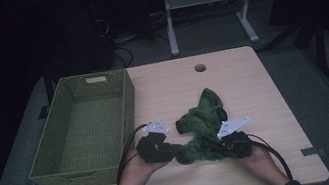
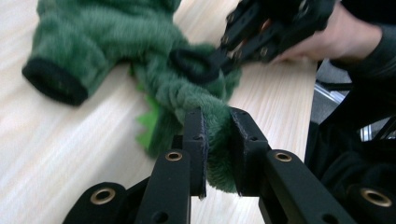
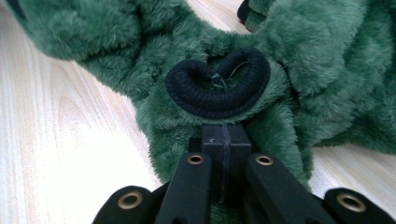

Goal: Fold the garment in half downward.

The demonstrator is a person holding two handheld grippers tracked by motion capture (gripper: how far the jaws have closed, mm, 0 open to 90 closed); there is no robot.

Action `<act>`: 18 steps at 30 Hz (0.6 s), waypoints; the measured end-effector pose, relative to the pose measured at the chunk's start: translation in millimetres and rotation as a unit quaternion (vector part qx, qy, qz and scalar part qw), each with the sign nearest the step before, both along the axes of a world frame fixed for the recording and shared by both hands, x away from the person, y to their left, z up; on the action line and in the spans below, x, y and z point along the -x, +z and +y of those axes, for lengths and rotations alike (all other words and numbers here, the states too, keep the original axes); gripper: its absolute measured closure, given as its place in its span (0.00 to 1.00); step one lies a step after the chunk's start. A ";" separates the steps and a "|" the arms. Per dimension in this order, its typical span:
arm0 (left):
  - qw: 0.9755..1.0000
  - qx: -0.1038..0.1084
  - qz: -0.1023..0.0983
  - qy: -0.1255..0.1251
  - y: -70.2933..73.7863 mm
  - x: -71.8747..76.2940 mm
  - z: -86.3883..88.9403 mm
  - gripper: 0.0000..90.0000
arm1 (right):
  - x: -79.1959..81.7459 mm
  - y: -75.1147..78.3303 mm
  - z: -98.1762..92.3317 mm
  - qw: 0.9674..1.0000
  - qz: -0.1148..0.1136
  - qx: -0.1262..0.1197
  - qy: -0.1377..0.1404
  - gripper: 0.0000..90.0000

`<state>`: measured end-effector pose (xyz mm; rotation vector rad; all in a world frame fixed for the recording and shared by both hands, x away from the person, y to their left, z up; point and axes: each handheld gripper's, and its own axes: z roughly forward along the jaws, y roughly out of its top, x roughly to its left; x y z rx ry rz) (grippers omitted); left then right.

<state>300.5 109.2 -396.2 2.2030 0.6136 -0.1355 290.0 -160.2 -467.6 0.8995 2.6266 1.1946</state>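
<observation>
Fleece fills the gap between the left gripper's (image 2: 217, 140) fingers (image 2: 195, 140): a thick fold of the green garment (image 1: 201, 122) is pinched there, pads pressing into the pile from both sides. In the left gripper view that fold rises from the jaws and runs away toward the rest of the cloth. The right gripper (image 3: 226, 140) has its fingers (image 3: 212, 144) drawn together pad to pad, with green pile bunched around and under them; whether any cloth is caught between the pads cannot be told. Just past its tips sits a black ribbed cuff (image 3: 218, 91), squashed into a flattened ring. In the high view both grippers meet the near edge of the garment, the left (image 1: 154, 147) at its left end and the right (image 1: 230, 147) at its right end.

Garment itself lies crumpled on the tabletop (image 1: 253, 88), near the front and a little right of the middle. It is dark green and plush, with black ribbed cuffs, a second cuff (image 2: 55, 84) lying flat on the wood. A bright green jagged trim (image 2: 150, 123) peeks from under the fold. A woven green basket (image 1: 85, 128) stands on the left of the tabletop, apart from the garment.
</observation>
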 end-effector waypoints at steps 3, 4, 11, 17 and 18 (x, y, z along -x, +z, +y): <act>1.000 0.008 -0.003 -0.006 5.2 -4.2 -9.5 0.85 | -0.2 -1.4 0.9 1.000 0.000 0.000 0.001 1.00; 1.000 0.010 -0.003 -0.008 6.3 -5.5 -12.1 0.85 | -0.1 -1.5 1.0 1.000 0.000 0.001 0.001 1.00; 0.999 0.031 0.004 -0.021 5.4 -19.1 -36.1 0.85 | -0.3 -2.5 1.2 1.000 0.001 -0.001 0.002 1.00; 0.999 0.033 0.011 -0.030 0.0 -28.3 -53.9 0.83 | 0.7 0.7 -1.3 1.000 -0.005 -0.005 0.002 1.00; 0.999 0.032 0.010 -0.031 -1.1 -29.4 -56.4 0.83 | 1.0 1.9 -2.6 1.000 -0.009 -0.008 0.001 1.00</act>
